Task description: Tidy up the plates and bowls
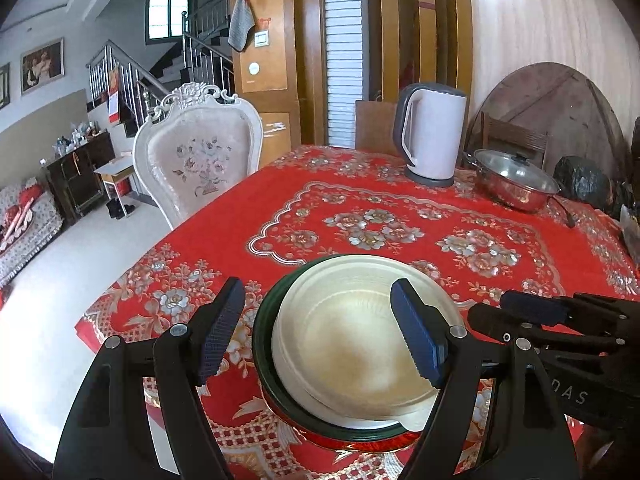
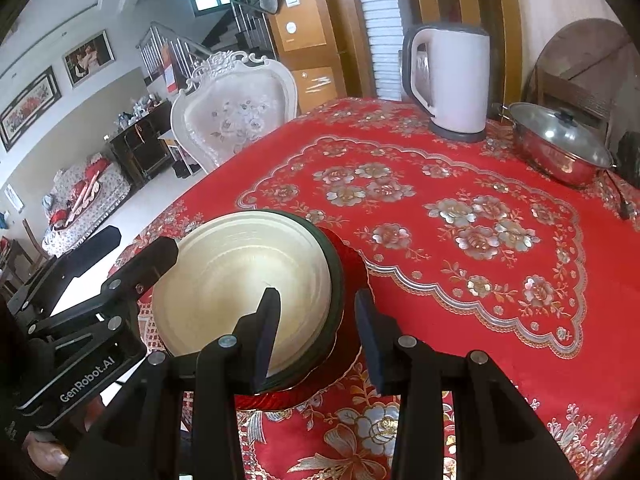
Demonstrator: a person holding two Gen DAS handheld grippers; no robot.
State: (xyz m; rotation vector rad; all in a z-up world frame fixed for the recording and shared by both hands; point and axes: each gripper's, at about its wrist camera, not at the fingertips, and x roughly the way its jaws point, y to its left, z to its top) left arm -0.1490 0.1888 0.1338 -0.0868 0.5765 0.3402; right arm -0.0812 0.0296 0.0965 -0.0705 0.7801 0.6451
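Surface: red floral tablecloth (image 1: 400, 208).
Stack: our cream bowl (image 1: 352, 344) between spread left gripper (image 1: 320, 336) fingers.
Right gripper (image 2: 316, 340): spread, straddling stack's rim.

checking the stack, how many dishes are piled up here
3 show: a cream bowl on top, a dark green plate under it, a red plate at the bottom. More may be hidden between them.
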